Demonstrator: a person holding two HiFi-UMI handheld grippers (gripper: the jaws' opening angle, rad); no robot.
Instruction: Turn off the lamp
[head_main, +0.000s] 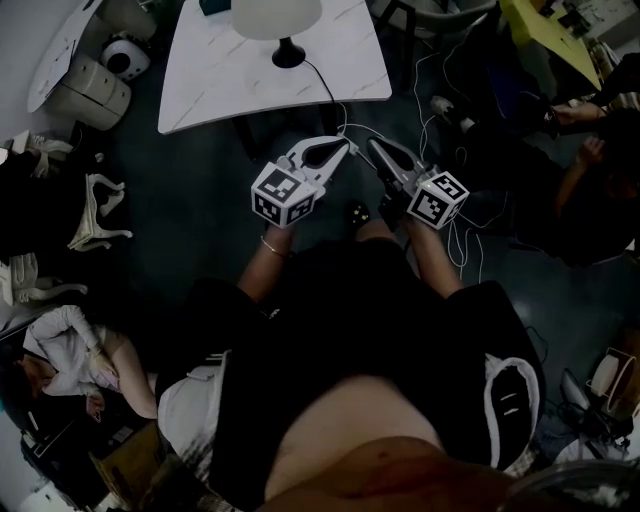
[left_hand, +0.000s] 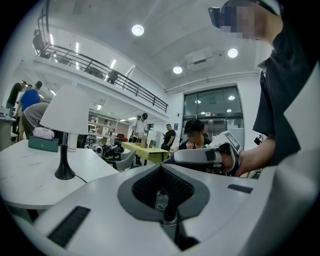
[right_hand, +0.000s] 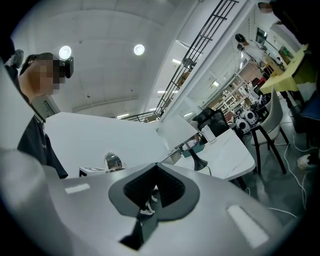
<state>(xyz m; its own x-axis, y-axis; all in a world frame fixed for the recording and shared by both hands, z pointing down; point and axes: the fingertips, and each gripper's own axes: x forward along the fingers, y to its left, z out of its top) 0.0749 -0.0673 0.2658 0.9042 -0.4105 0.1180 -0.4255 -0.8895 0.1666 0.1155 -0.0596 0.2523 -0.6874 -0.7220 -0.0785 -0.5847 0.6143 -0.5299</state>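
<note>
Lamp (head_main: 277, 15): white shade, thin black stem, round black base. Black cord (head_main: 322, 82) runs from the base toward the table's near right edge. Can't tell if it's lit. It stands at the far side of a white marble table (head_main: 210, 85), ahead of both grippers and well apart from them.

Left gripper (head_main: 343, 147): fingers shut tip to tip, nothing btwn them, touching nothing. Right gripper (head_main: 375, 146): same, fully together, empty. Both are held side by side over dark floor (head_main: 180, 200), just near of the table edge.
</note>
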